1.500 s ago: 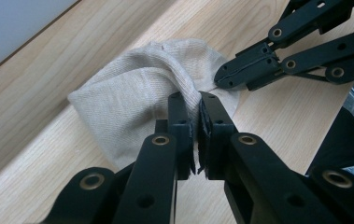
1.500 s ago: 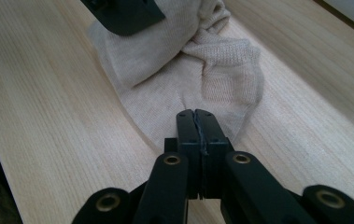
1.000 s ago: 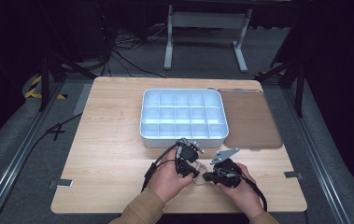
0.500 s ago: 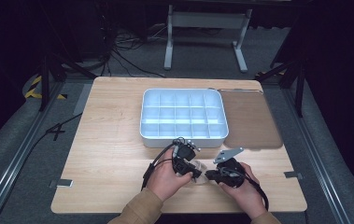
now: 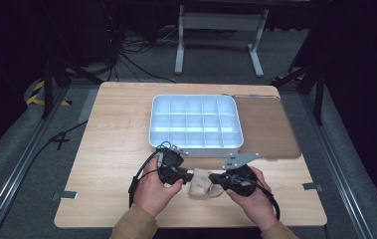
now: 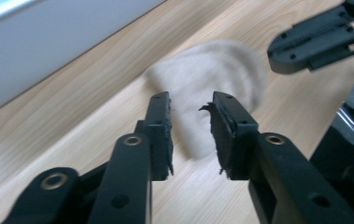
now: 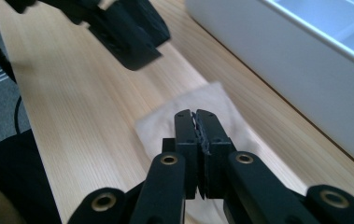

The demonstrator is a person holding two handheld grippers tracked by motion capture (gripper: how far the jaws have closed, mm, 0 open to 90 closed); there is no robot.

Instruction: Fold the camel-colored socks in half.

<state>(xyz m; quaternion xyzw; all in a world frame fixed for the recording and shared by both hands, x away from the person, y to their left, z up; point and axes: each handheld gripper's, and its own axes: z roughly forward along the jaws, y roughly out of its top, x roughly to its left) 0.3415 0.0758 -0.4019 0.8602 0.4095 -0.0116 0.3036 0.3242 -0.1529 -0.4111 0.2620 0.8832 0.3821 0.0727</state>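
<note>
A small beige cloth (image 5: 202, 183) lies on the wooden table (image 5: 106, 144), near the white compartment tray (image 5: 194, 122), between the two grippers. The left gripper (image 6: 191, 109) stands at its left edge with jaws parted narrowly above it. The right gripper (image 7: 195, 114), pressed closed, hovers over the cloth's right side; whether it pinches fabric is unclear.

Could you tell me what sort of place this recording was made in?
Probably a lab or studio set up for recording: a lone wooden table between floor rails, loose cables on grey carpet, dark surroundings, and an empty white compartment tray.
</note>
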